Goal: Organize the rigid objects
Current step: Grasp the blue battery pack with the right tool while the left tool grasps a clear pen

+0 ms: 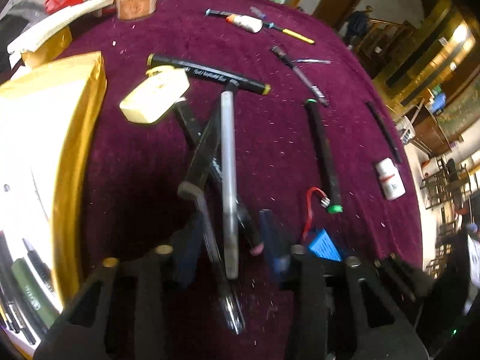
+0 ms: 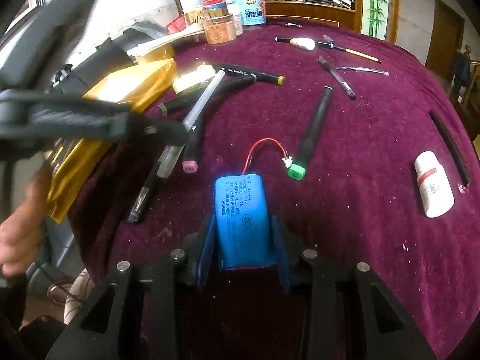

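The right gripper [image 2: 243, 240] has its blue pads clamped on a smooth blue battery pack [image 2: 240, 216] resting on the plush maroon tablecloth [image 2: 360, 150], near centre. The left gripper [image 1: 229, 240] stands spread wide, apparently gripping nothing, around a frosted cylindrical pen [image 1: 228, 180] among slim black markers [image 1: 207, 72].

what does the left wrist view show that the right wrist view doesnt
Only the left wrist view shows the left gripper open around the grey pen, and pens lying inside the gold box.

Only the right wrist view shows the right gripper astride the blue battery pack, with contact unclear, the person's hand, and the jars at the back in full.

Both show the maroon cloth, the green-capped marker, the white bottle and the yellow-capped marker.
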A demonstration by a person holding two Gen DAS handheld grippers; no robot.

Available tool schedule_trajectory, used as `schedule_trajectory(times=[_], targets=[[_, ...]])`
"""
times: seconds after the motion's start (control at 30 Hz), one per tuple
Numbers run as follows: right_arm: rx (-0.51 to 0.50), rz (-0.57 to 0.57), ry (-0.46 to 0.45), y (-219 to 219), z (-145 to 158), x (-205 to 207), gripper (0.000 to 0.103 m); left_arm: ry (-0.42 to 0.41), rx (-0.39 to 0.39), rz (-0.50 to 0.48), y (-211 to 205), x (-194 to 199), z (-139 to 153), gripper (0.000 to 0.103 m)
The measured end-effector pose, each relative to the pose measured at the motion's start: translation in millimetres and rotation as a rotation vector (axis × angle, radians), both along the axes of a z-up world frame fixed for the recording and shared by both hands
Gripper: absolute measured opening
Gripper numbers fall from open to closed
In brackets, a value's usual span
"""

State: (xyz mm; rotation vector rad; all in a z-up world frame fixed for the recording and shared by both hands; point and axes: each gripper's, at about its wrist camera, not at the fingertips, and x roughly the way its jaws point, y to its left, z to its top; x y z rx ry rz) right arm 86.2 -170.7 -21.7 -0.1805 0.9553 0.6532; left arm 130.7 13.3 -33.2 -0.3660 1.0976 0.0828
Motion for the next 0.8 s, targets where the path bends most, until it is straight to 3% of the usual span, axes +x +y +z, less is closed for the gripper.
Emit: schedule_trajectory(times=[0.1, 0.13, 0.17, 0.37, 0.5, 0.63, 0.8], targets=[[0.007, -0.005, 0.008, 0.6, -0.5, 2.7, 0.034, 0.0, -0.022, 0.019, 4.5, -0.9, -0.7, 0.02], [0.011, -0.008, 0.013, 0.5, -0.5, 3.3, 0.034, -0.01, -0.025, 0.012, 4.2, -2.4, 0.3, 0.01], [0.015, -0.01, 0.015, 0.2, -0.8, 3.8, 0.034, -0.014, -0.033, -0.002, 3.3, -3.4, 0.2, 0.008], [0.006, -0.021, -0.001, 7.2, -1.8, 3.0, 0.037, -0.015, -0.035, -0.002, 0.6, -16.5, 2.0, 0.007], [-0.003, -0.023, -0.016, 15.0, -2.1, 3.5, 0.042, -0.024, -0.105, 0.0, 4.7, -35.6, 8.5, 0.007], [-0.061, -0.045, -0.059, 25.6, -3.8, 1.7, 0.034, -0.048, -0.165, 0.007, 9.9, -57.4, 16.5, 0.007], [-0.02, -0.082, -0.044, 24.7, -2.6, 3.8, 0.033, -0.07, -0.19, 0.031, 18.6, -83.9, 26.4, 0.007]])
